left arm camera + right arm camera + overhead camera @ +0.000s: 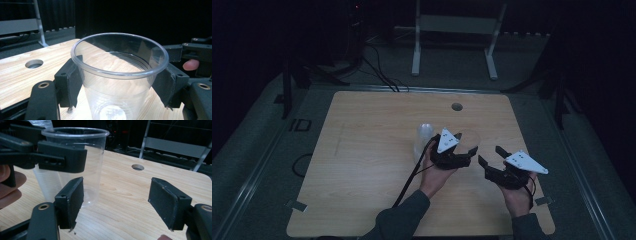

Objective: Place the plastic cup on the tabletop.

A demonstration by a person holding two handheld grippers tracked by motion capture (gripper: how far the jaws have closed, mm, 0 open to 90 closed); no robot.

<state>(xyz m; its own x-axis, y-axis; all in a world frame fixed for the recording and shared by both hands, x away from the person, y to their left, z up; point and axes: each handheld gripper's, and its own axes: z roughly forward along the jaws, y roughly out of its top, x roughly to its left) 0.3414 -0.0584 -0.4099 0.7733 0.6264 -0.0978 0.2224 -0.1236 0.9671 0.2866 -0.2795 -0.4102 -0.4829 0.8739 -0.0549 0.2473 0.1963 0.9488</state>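
Between left gripper pads, clear cup, upright, clamped.

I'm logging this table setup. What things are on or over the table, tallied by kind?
Single clear plastic cup, held in the left tool: 1
Stack of clear cups: 1
Handheld tools, counting the right tool: 2
Total: 4

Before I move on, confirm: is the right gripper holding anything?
No: the right gripper stands open, with only table between its pads.
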